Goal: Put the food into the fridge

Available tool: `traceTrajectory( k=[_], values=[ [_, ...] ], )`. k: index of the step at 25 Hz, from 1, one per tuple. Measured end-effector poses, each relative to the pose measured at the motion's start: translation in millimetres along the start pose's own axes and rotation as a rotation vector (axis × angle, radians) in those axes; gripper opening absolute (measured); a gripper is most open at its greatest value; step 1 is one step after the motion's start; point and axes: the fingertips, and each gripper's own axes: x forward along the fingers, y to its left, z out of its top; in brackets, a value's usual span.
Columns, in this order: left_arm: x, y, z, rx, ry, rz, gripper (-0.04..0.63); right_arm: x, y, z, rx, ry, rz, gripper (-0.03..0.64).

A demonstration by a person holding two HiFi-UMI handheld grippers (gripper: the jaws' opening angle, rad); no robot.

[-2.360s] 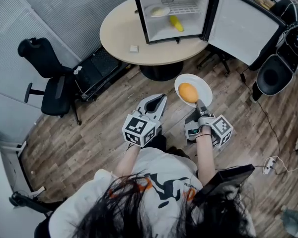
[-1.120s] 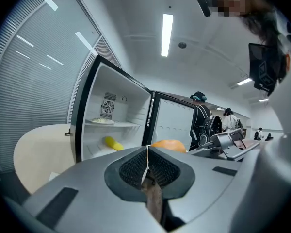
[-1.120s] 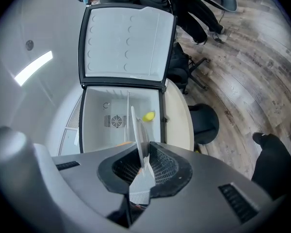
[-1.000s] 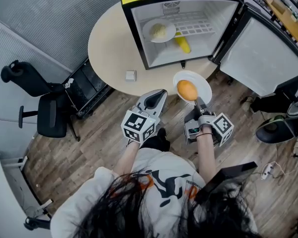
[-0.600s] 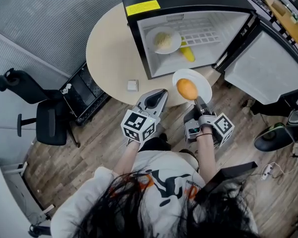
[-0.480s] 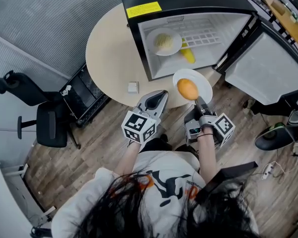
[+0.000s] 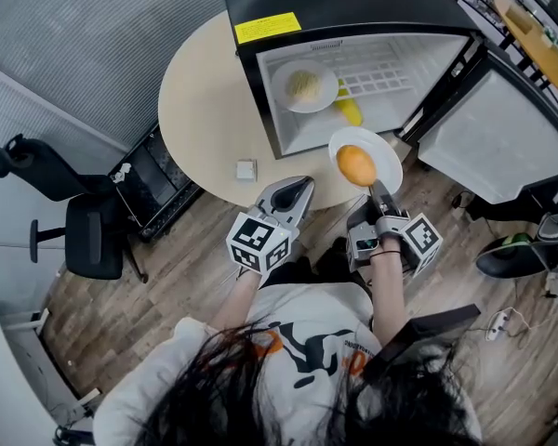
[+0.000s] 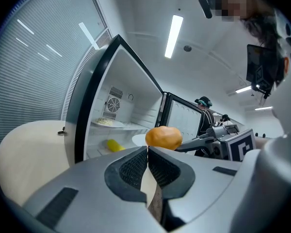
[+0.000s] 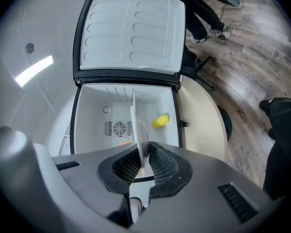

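Note:
A white plate (image 7: 383,159) carries an orange round food (image 7: 355,164). My right gripper (image 7: 379,193) is shut on the plate's near rim and holds it level just in front of the open black fridge (image 7: 353,26) on the round table (image 7: 200,91). In the right gripper view the plate (image 9: 137,125) shows edge-on between the shut jaws of the right gripper (image 9: 141,154). Inside the fridge sit a plate of pale food (image 7: 304,85) and a yellow item (image 7: 351,111). My left gripper (image 7: 293,191) hangs shut and empty left of the plate. The left gripper (image 8: 148,149) sees the orange food (image 8: 163,137).
The fridge door (image 7: 493,147) stands swung open to the right. A small white square thing (image 7: 246,169) lies on the table near its front edge. A black office chair (image 7: 70,221) is at the left and another dark chair (image 7: 530,249) at the right, on the wooden floor.
The person has come closer to the fridge. The plate with the orange food, still in the right gripper, now sits nearer the fridge opening. The left gripper stays shut.

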Motion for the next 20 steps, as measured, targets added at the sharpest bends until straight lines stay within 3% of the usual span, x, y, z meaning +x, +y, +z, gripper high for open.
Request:
traceTrajectory(
  k=[20],
  values=[
    [67,9,20,0.016,-0.008,0.050,0.014,80,53,60,-0.020,0.036,0.044,0.037]
  ],
)
